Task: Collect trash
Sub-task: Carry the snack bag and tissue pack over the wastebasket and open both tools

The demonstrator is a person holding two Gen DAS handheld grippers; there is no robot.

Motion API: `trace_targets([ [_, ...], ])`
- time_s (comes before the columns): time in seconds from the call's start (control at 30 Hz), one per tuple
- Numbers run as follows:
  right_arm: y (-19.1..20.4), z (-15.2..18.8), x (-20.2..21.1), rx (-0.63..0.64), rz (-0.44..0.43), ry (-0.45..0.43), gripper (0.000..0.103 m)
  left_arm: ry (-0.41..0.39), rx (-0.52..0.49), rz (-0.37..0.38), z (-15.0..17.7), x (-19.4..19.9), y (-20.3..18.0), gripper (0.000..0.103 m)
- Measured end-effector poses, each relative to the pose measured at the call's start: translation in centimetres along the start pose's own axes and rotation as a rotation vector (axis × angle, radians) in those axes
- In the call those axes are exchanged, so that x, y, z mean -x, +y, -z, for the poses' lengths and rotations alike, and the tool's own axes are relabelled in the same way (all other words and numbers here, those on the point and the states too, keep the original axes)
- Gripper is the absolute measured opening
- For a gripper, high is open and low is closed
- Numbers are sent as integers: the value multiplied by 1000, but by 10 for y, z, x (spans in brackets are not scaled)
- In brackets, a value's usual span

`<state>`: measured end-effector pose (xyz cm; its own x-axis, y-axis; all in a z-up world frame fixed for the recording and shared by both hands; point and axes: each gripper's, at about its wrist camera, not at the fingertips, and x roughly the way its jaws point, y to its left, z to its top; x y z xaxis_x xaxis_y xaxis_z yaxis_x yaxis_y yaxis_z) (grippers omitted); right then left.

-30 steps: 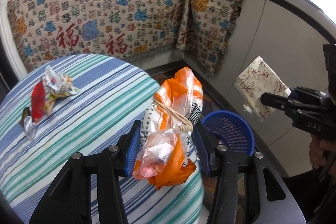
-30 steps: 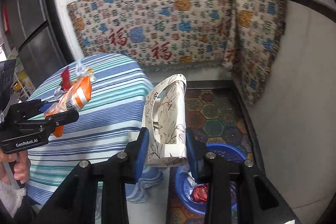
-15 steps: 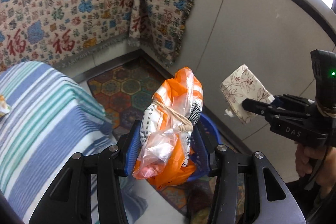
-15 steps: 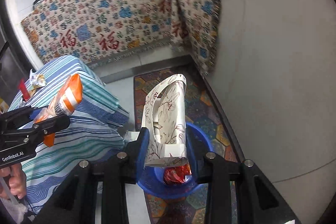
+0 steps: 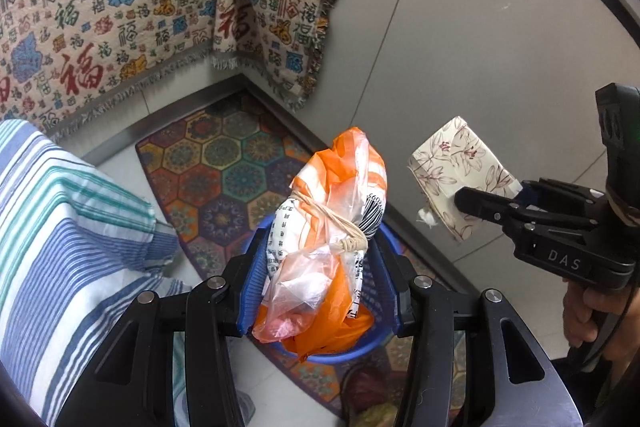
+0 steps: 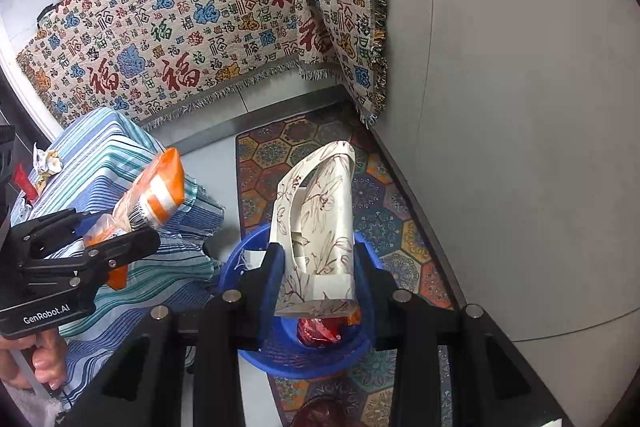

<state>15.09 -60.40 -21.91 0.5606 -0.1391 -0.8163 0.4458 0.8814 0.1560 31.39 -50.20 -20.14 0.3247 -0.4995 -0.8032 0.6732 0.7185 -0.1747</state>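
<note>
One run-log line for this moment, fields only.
phase: carry to bin | left tool: shut on orange bag | right tool: shut on floral box | both above blue basket | release: not yet

— We see an orange-and-white bag, a cream box with brown flowers.
— We also see a blue basket, blue-and-teal striped cloth, and a mat of many-coloured hexagons.
</note>
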Motion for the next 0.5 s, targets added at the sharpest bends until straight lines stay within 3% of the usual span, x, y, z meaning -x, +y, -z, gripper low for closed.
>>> trace_targets([
  [0.33, -6, -2, -12, -22, -14, 12, 40, 20, -24, 41, -2, -22, -3, 52],
  [0.43, -11, -1, -16, -49, -36, 14, 44, 15, -38, 44, -2, -27, -5, 68],
  [0.5, -12, -2, -18, -60, -55, 12, 50, 10, -44, 50, -2, -30, -6, 70],
])
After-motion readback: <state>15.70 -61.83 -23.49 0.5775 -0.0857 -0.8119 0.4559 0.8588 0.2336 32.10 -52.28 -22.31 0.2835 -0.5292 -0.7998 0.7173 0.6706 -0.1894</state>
